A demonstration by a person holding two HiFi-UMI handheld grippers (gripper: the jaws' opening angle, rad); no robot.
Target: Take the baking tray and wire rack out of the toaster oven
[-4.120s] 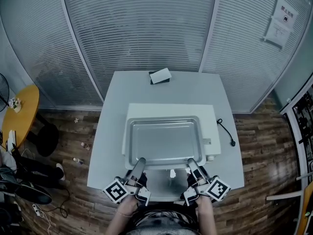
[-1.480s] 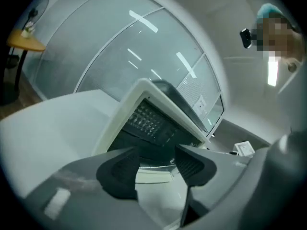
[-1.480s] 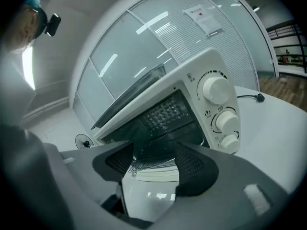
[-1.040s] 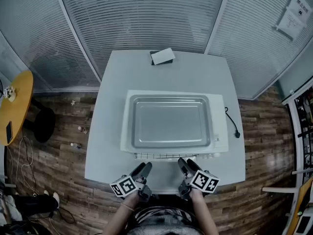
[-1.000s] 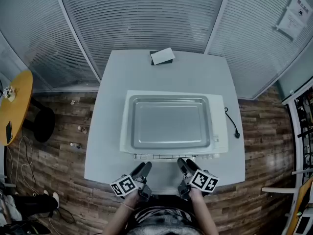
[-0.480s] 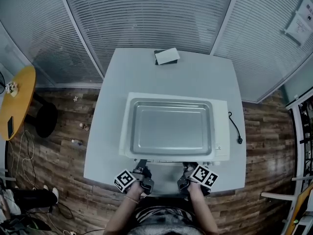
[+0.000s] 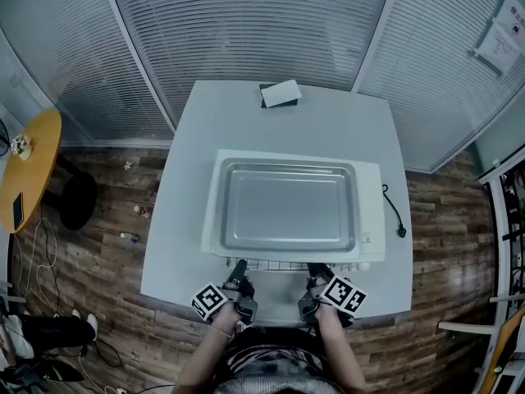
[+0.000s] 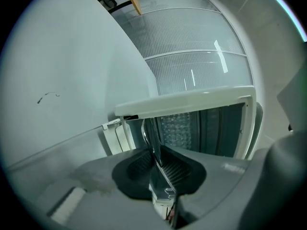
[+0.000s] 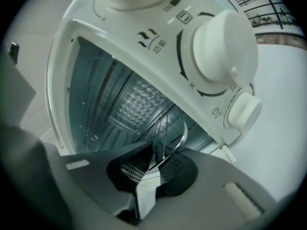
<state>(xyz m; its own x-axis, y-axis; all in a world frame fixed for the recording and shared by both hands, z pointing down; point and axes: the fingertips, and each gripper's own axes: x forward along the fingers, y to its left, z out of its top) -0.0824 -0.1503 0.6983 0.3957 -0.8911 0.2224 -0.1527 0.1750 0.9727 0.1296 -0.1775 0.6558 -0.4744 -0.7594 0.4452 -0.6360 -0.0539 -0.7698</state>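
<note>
The silver baking tray lies on top of the white toaster oven. The front edge of the wire rack pokes out of the oven's open front. My left gripper holds the rack's left front part and my right gripper its right front part. Both pairs of jaws have just been closing, and the pads now press on the rack wire. In the left gripper view the rack's rim runs from the left gripper into the oven. In the right gripper view the rack enters the right gripper.
The oven stands on a pale grey table, with a small dark-and-white box at the far edge. A black power cord lies to the right of the oven. White control knobs sit close above my right gripper. A yellow round table stands at the left.
The tray, earlier held in both grippers, now rests on the oven top. Over the last second both grippers moved in to the rack's front edge and their jaws closed on it.
</note>
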